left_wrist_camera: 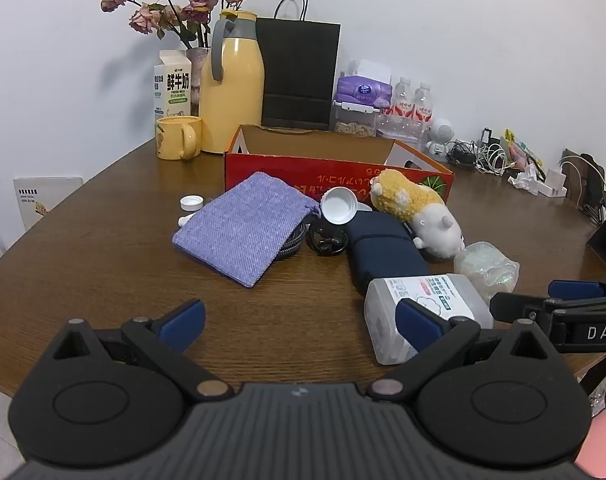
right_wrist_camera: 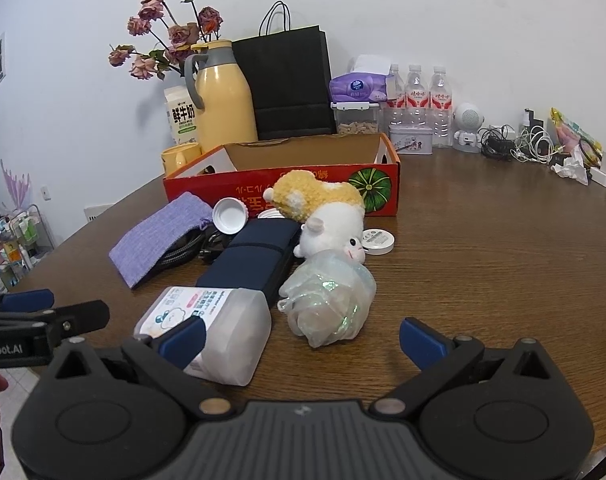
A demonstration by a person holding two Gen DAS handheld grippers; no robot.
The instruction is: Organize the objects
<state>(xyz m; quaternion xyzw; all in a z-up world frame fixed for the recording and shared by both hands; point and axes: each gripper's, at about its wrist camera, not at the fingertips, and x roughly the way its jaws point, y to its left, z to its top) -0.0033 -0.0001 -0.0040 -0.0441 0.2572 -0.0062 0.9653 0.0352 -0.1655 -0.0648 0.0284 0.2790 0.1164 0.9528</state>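
Note:
A red cardboard box (left_wrist_camera: 335,176) (right_wrist_camera: 287,192) stands open mid-table. In front of it lie a purple fabric pouch (left_wrist_camera: 241,226) (right_wrist_camera: 155,236), a white cap (left_wrist_camera: 337,205) (right_wrist_camera: 229,215), a navy case (left_wrist_camera: 385,248) (right_wrist_camera: 251,258), a yellow-white plush toy (left_wrist_camera: 419,208) (right_wrist_camera: 323,212), a crinkled clear bag (left_wrist_camera: 485,266) (right_wrist_camera: 329,300) and a translucent labelled container (left_wrist_camera: 419,312) (right_wrist_camera: 211,328) on its side. My left gripper (left_wrist_camera: 301,320) is open and empty, its right finger beside the container. My right gripper (right_wrist_camera: 301,338) is open and empty, just before the bag.
At the back stand a yellow jug (left_wrist_camera: 231,84), a yellow mug (left_wrist_camera: 179,137), a milk carton (left_wrist_camera: 171,82), a black paper bag (left_wrist_camera: 297,72), tissues (left_wrist_camera: 363,90), water bottles (right_wrist_camera: 419,100) and tangled cables (right_wrist_camera: 519,144). A small white lid (left_wrist_camera: 191,202) and a round tin (right_wrist_camera: 377,241) lie on the table.

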